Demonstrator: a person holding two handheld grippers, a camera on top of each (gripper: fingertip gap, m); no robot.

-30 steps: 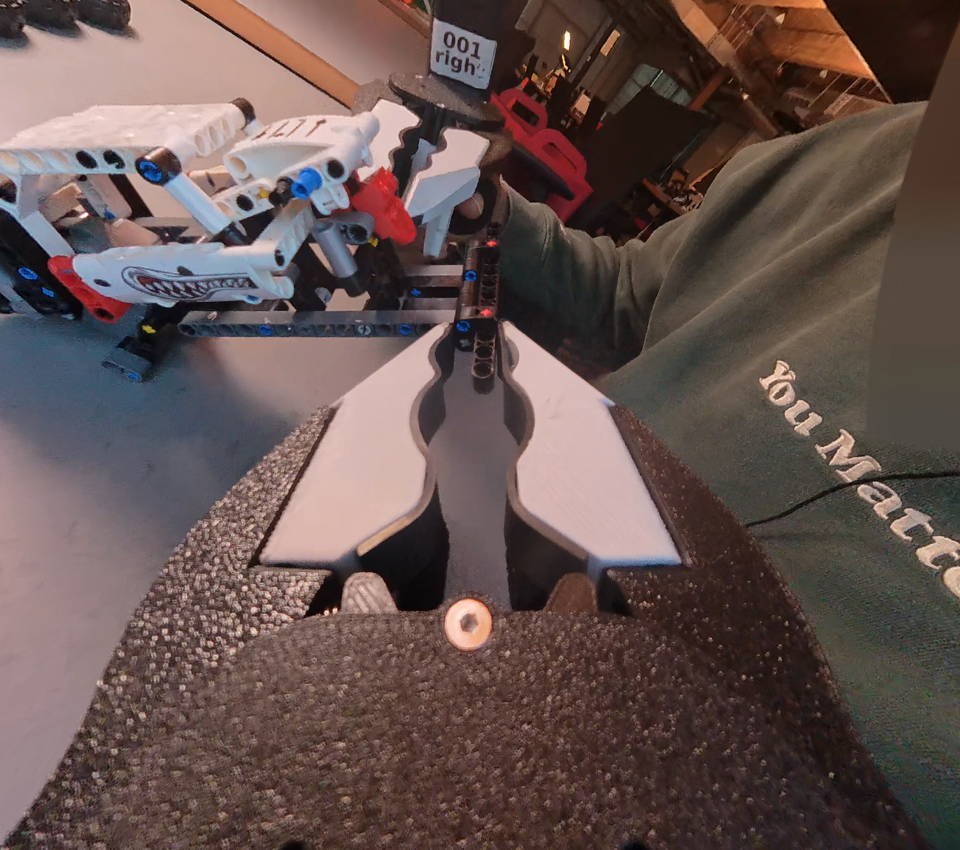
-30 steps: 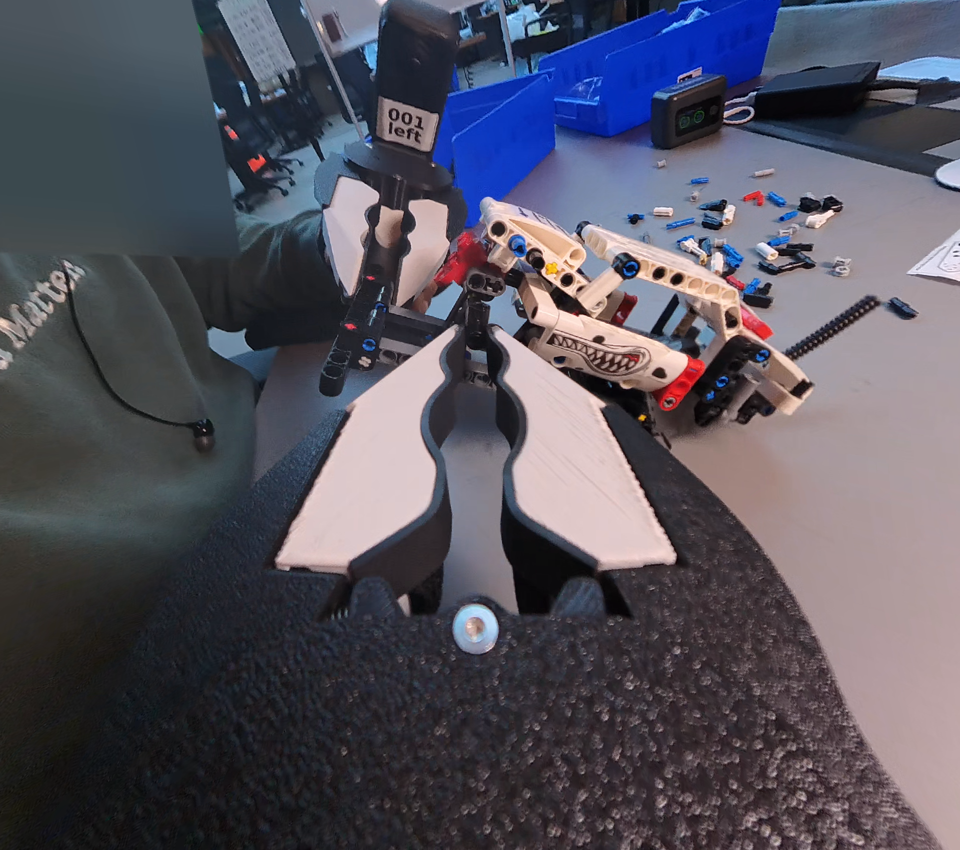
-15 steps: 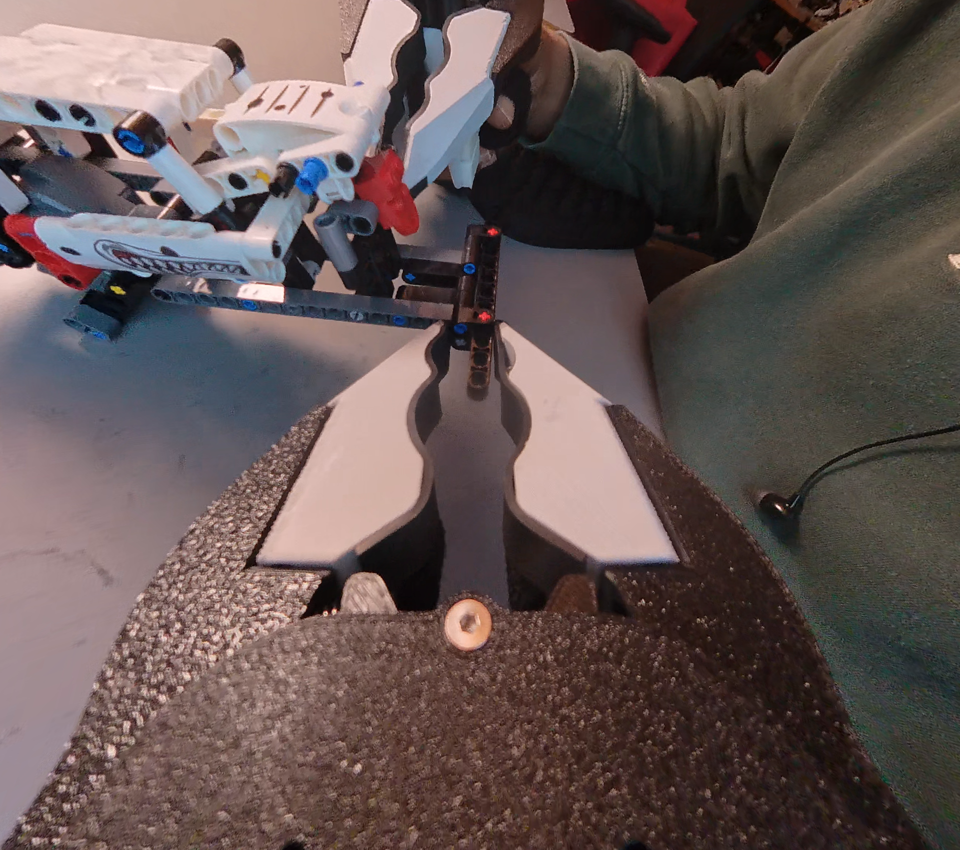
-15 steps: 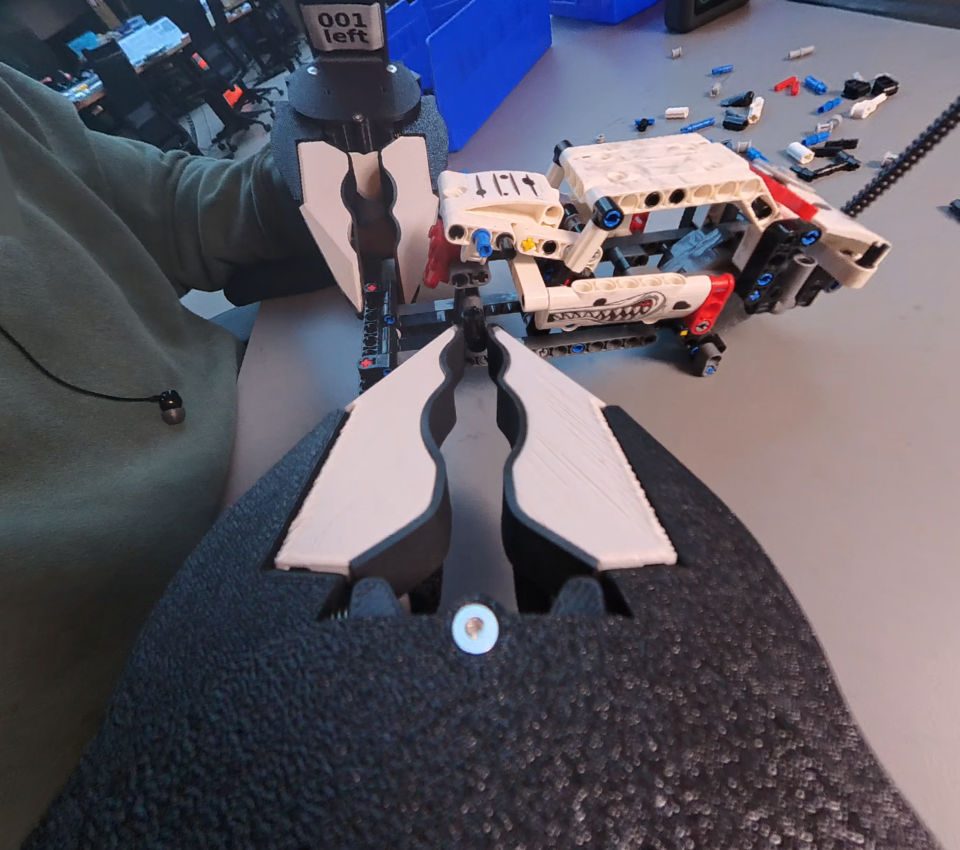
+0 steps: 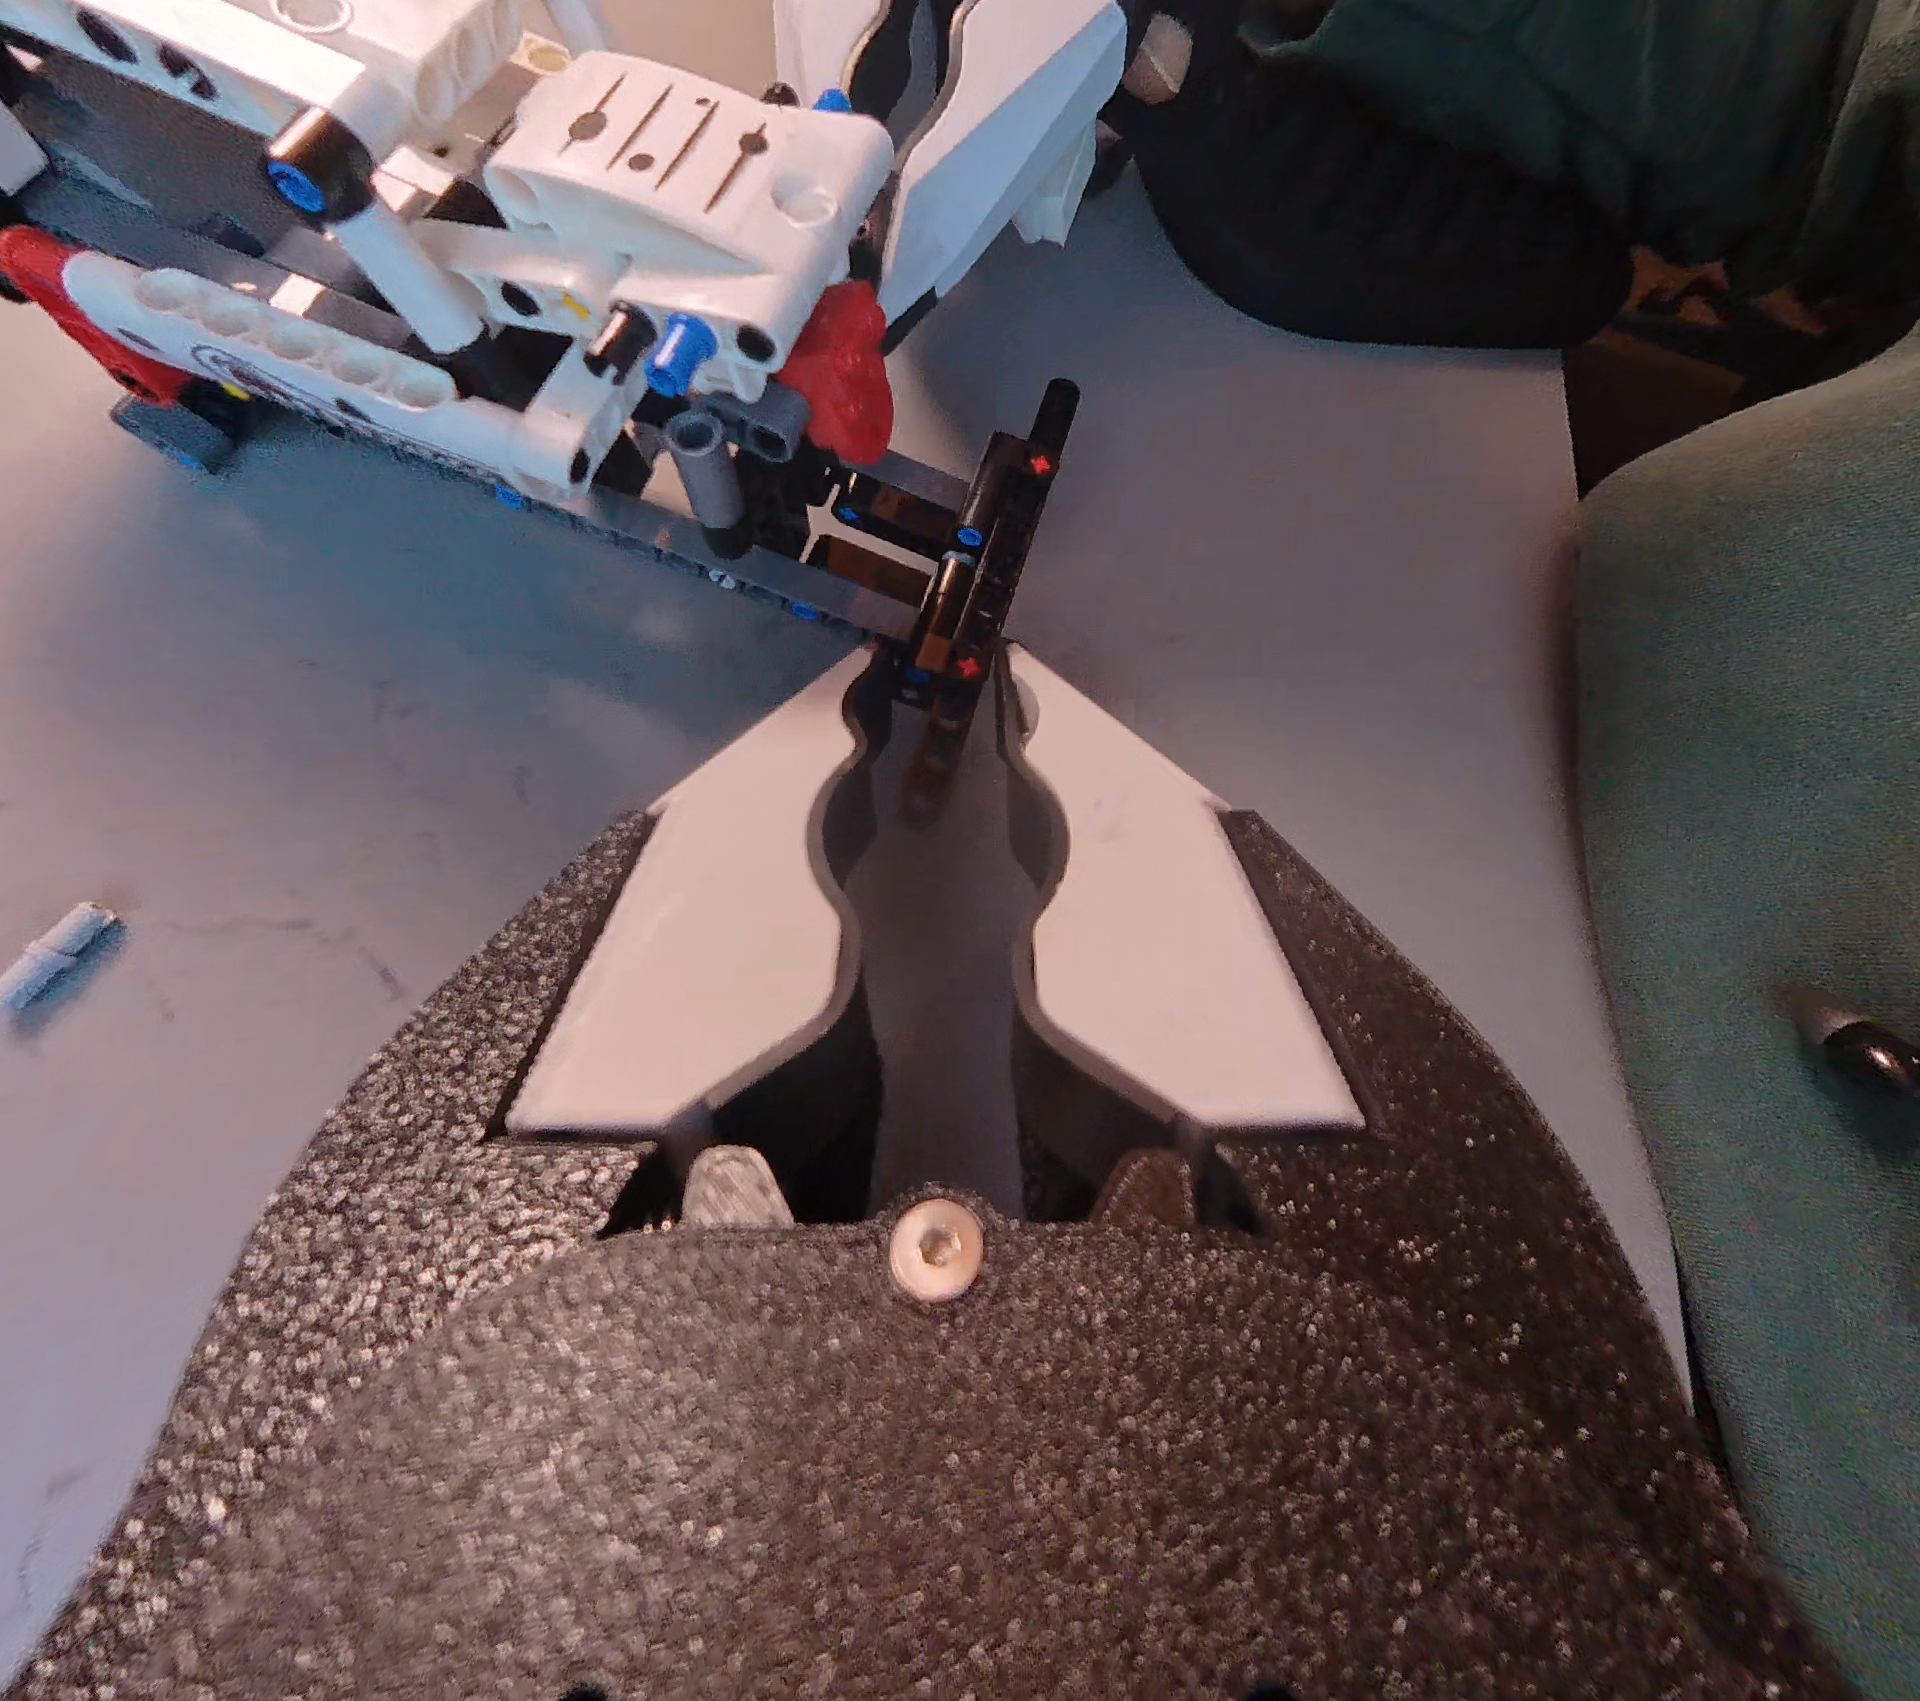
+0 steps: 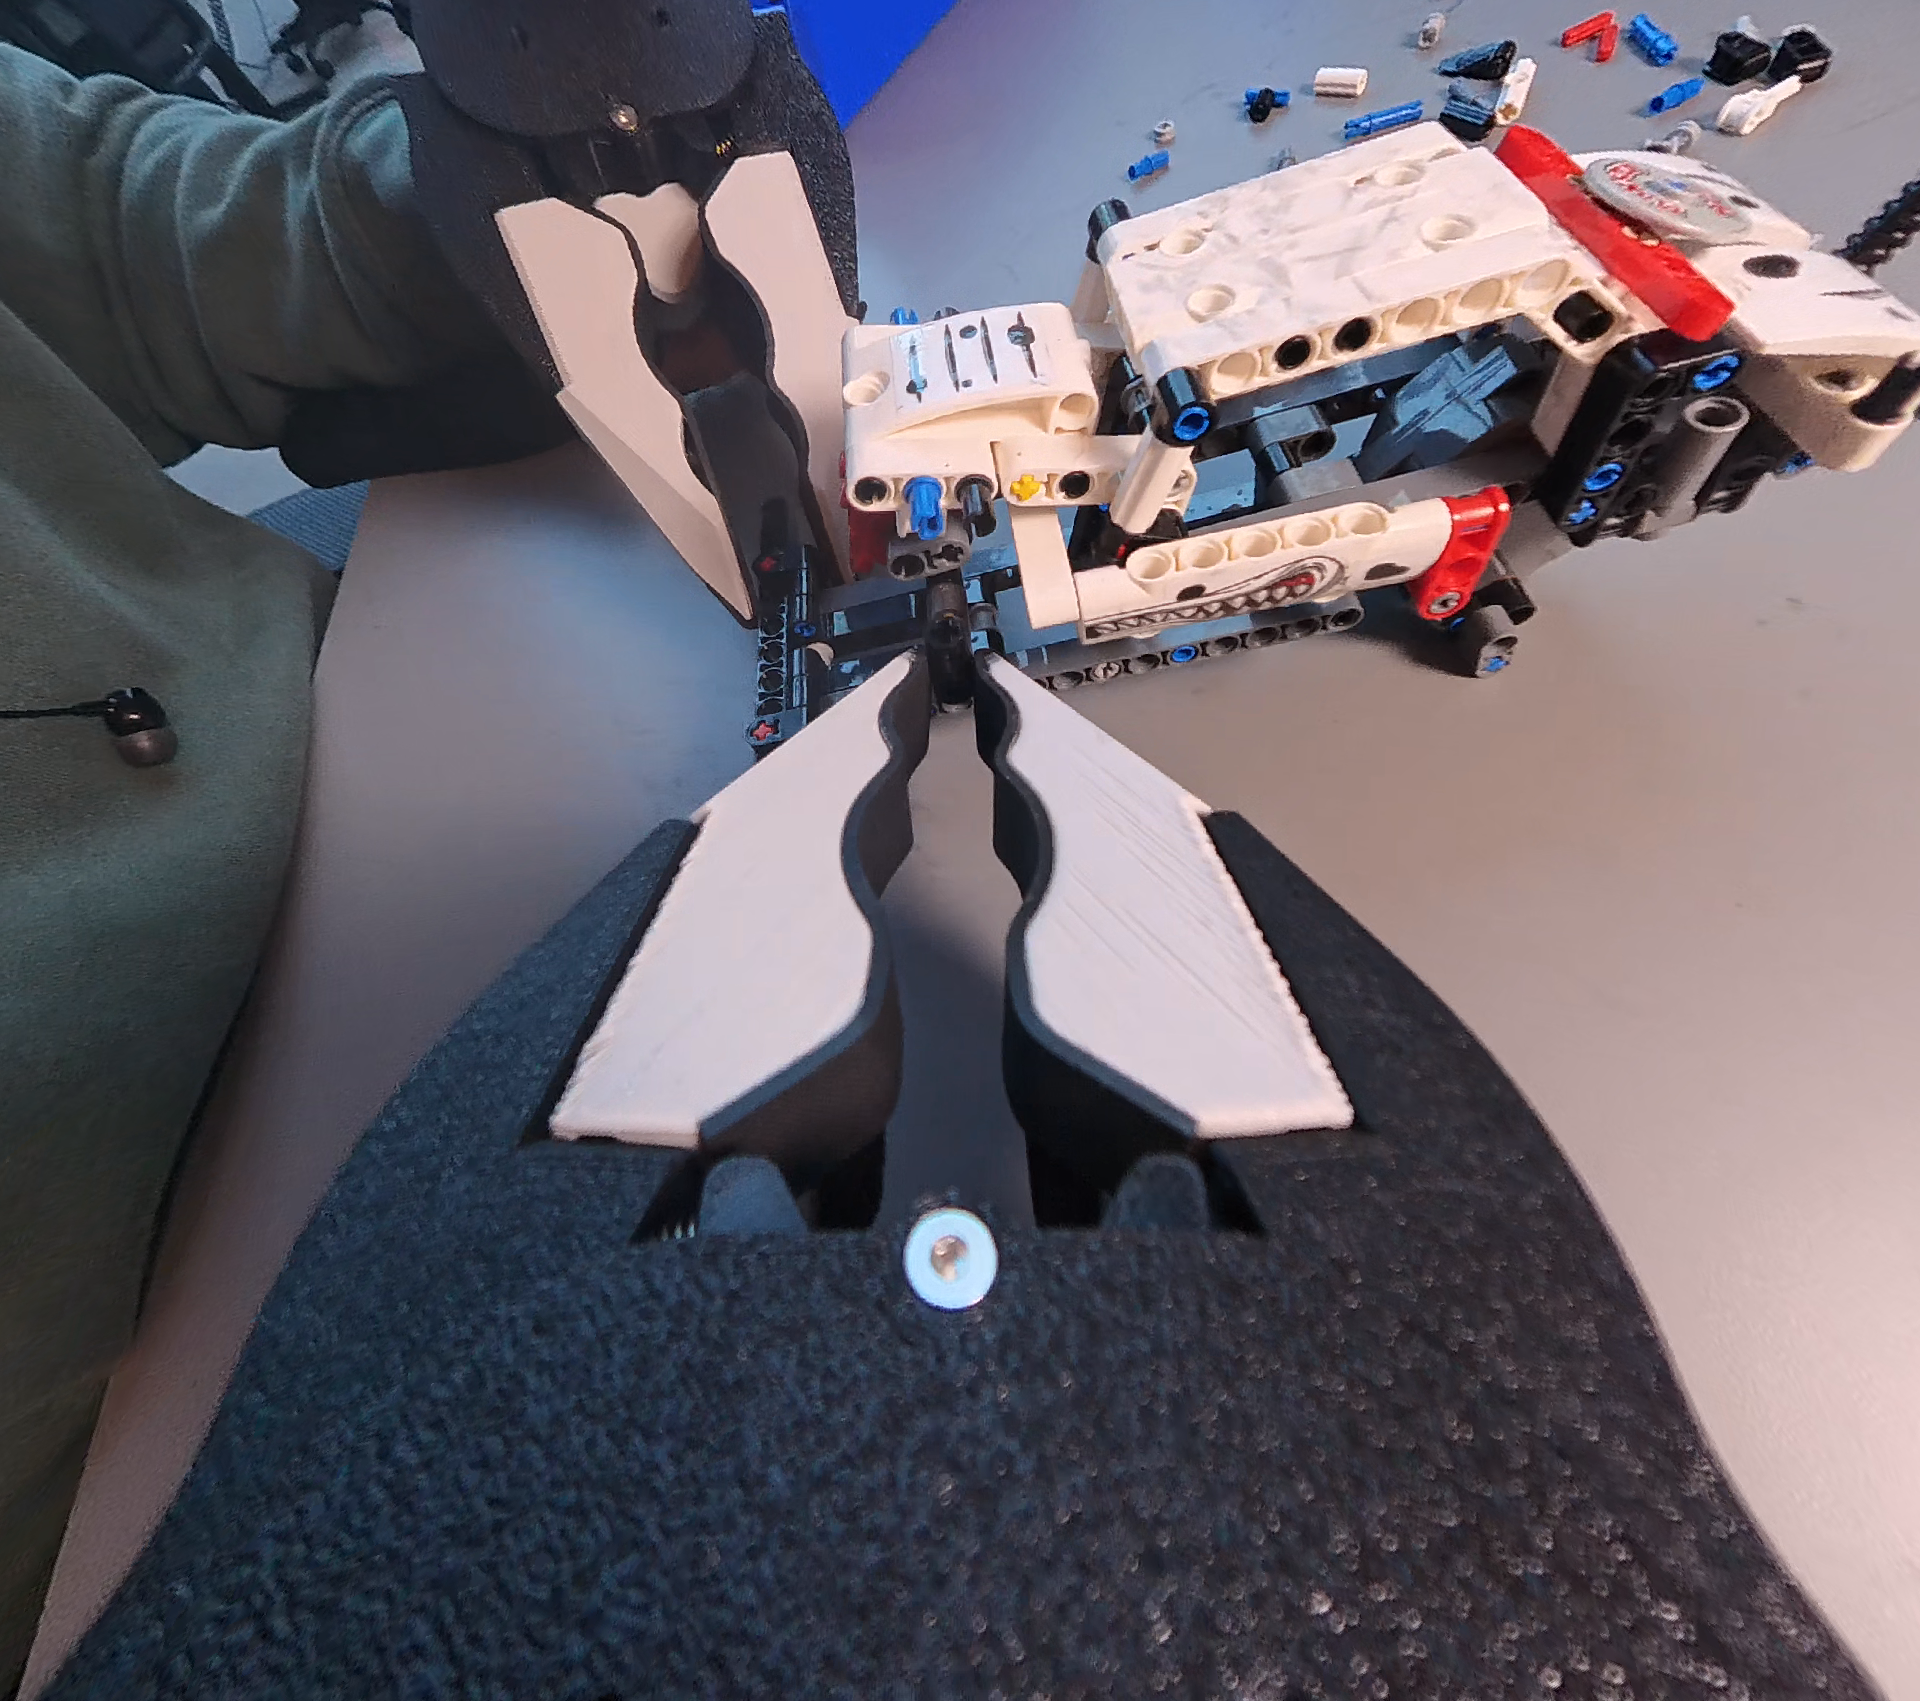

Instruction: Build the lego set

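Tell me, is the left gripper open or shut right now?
Shut. The left gripper has its fingertips closed on the black beam at the end of the lego vehicle.

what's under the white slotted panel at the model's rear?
Under the white slotted panel: a blue pin, a grey connector, and the black piece the right gripper pinches. Deeper framing is covered.

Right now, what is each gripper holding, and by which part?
Left gripper: shut on the black cross beam at the model's rear, near its lower end. Right gripper: shut on a small black connector under the rear.
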